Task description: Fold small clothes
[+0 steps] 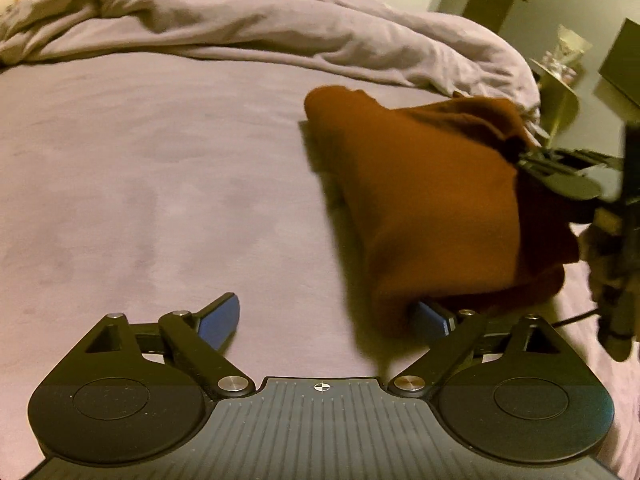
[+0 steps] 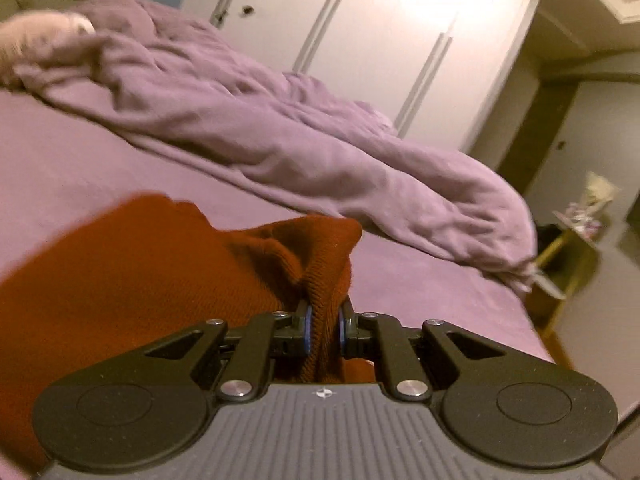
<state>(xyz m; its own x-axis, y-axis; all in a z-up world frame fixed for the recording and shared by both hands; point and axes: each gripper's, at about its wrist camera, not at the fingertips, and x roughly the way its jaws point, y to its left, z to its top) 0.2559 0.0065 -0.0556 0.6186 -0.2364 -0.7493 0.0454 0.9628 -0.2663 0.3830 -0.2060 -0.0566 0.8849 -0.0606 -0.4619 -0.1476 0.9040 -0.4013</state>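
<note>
A rust-brown knit garment (image 1: 432,200) hangs lifted above the purple bed sheet (image 1: 160,184) at the right of the left wrist view. My right gripper (image 2: 324,328) is shut on a bunched edge of the garment (image 2: 132,276), which trails down to the left; it also shows in the left wrist view (image 1: 560,168) holding the cloth up. My left gripper (image 1: 324,316) is open and empty, low over the sheet, with its right finger (image 1: 430,318) partly under the hanging cloth.
A crumpled purple duvet (image 1: 280,20) lies across the far side of the bed (image 2: 280,140). A small side table (image 1: 560,92) with items stands past the bed's right edge. White wardrobe doors (image 2: 380,20) line the far wall.
</note>
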